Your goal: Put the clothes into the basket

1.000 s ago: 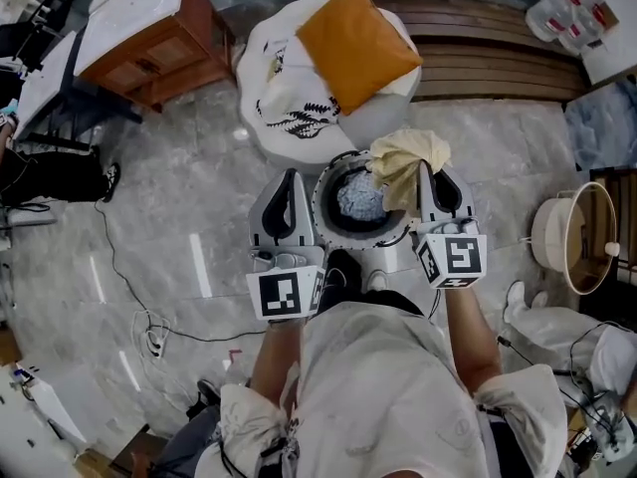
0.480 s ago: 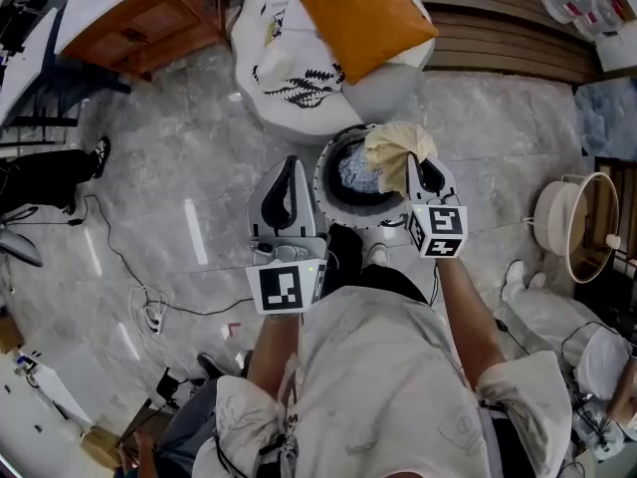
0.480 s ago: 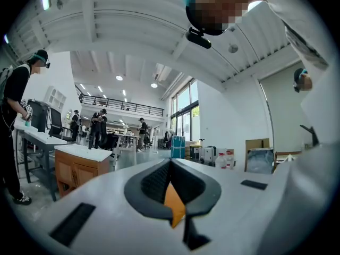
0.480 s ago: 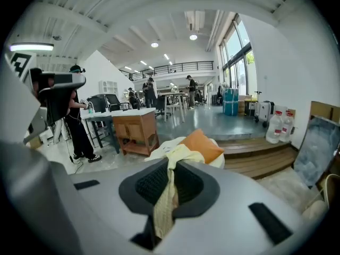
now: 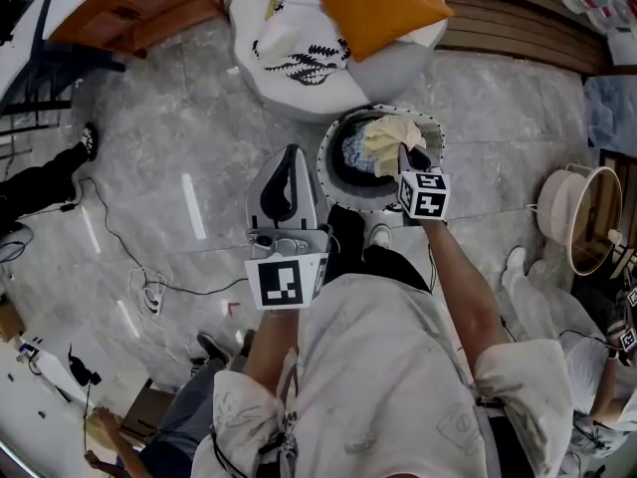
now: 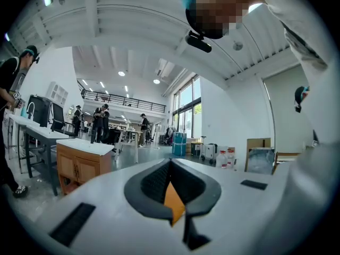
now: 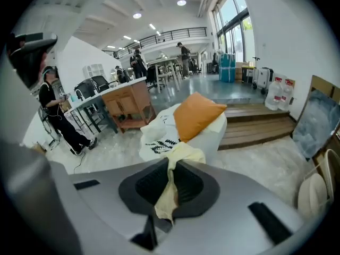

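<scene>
Cream crumpled cloth (image 5: 388,134) pinched in right tongs (image 7: 169,170), over round basket (image 5: 327,168).

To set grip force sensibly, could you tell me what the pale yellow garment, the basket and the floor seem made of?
Pale yellow garment: soft matte fabric, perhaps cotton; it crumples and drapes. Basket: rigid plastic or metal, unclear; pale rim looks dotted with holes. Floor: polished grey veined stone or tile, showing light streaks.

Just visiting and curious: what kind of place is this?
Likely a big open-plan lab or workshop hall: a mezzanine railing, long worktables with people standing about, and tall windows.
</scene>
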